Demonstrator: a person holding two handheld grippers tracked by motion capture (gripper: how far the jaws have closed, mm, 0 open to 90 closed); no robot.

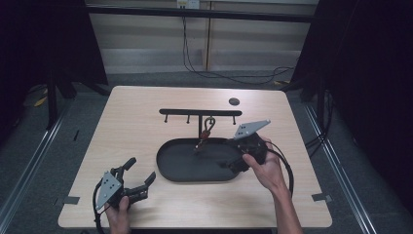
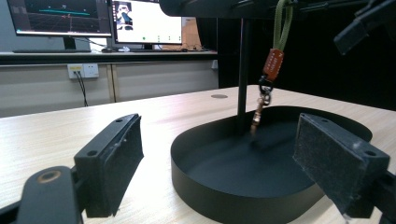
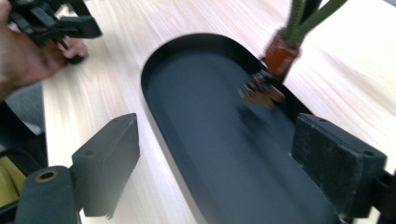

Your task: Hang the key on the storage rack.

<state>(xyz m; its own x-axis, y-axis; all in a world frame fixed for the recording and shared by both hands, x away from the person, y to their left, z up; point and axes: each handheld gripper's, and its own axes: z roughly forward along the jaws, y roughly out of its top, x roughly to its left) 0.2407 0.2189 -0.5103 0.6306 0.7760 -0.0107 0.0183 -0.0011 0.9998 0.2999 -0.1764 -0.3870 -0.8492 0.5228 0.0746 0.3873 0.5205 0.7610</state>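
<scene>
Right gripper [image 1: 233,163] wide open, empty, over tray [image 1: 175,170]; keychain [image 1: 207,130] hangs vertical from rack [image 1: 199,112].

a keychain [image 1: 208,127] with an olive-green cord loop, a reddish-brown tag and a small metal clasp hangs upright from the black hook rack [image 1: 199,113] at the table's middle; its clasp dangles just over the far rim of the oval black tray [image 1: 170,168].
</scene>
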